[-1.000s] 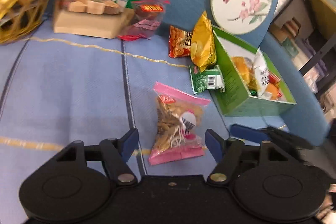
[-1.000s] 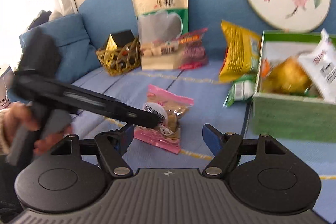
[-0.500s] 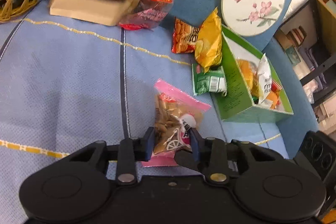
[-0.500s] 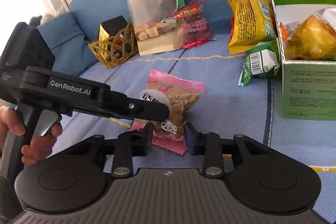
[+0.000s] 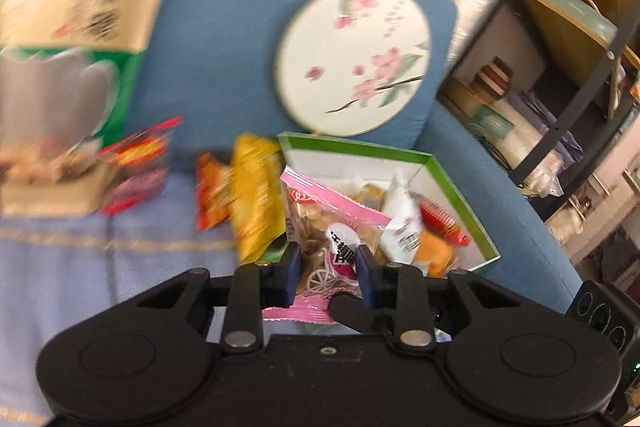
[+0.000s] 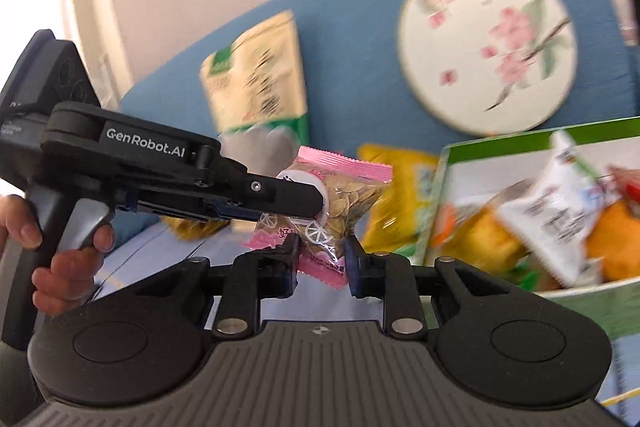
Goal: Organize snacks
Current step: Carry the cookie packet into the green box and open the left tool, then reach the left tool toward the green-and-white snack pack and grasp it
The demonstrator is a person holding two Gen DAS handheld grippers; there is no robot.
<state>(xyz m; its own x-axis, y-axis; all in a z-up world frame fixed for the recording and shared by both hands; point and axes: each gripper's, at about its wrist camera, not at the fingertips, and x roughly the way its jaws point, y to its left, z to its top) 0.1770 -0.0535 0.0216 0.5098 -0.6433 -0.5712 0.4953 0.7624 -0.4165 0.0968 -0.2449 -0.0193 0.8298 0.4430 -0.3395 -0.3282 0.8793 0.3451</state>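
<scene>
Seed bag (image 6: 340, 205) held aloft, left of box (image 6: 440, 195).
Both grippers, left (image 5: 326, 263) and right (image 6: 322, 259), closing on it; light, crinkly, probably slippery: grip crimped pink ends.

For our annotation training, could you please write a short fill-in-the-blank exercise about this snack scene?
1. Both the left gripper and the right gripper grip the seed packet, whose sealed ends are coloured ____.
2. The open box holding snacks has a rim coloured ____.
3. The round fan against the blue cushion is painted with pink ____.

Missing words: pink; green; blossoms
</scene>
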